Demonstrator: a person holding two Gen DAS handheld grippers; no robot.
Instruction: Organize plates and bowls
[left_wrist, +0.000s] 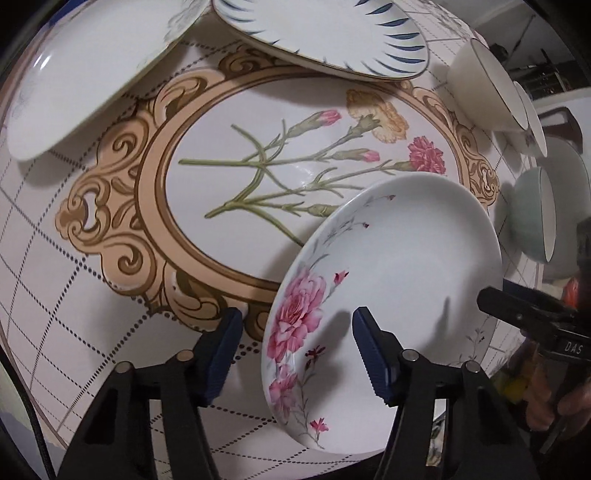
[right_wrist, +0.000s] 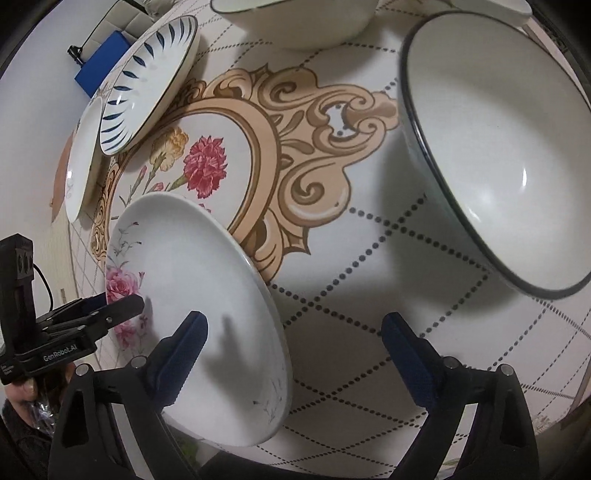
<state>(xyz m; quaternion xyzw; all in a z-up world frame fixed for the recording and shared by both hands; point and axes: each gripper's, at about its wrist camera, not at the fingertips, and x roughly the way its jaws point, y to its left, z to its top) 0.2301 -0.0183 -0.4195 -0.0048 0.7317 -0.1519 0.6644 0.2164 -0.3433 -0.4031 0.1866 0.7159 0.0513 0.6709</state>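
A white plate with pink flowers (left_wrist: 391, 280) lies at the table's near edge; it also shows in the right wrist view (right_wrist: 195, 295). My left gripper (left_wrist: 295, 328) is open, its fingers on either side of the plate's flowered rim. My right gripper (right_wrist: 291, 332) is open, straddling the plate's opposite rim, one finger over the plate and one over the tablecloth. A blue-leaf plate (left_wrist: 325, 33) (right_wrist: 147, 85) and a plain white plate (left_wrist: 85, 85) (right_wrist: 79, 162) lie farther back. A large dark-rimmed bowl (right_wrist: 498, 147) stands at the right.
The tablecloth (left_wrist: 92, 295) has a floral medallion and dotted grid. A cream bowl (left_wrist: 484, 85), another bowl behind it and a pale green bowl (left_wrist: 535, 214) stand along the right side. Another bowl (right_wrist: 295, 22) stands at the far edge. A blue box (right_wrist: 99, 62) lies off the table.
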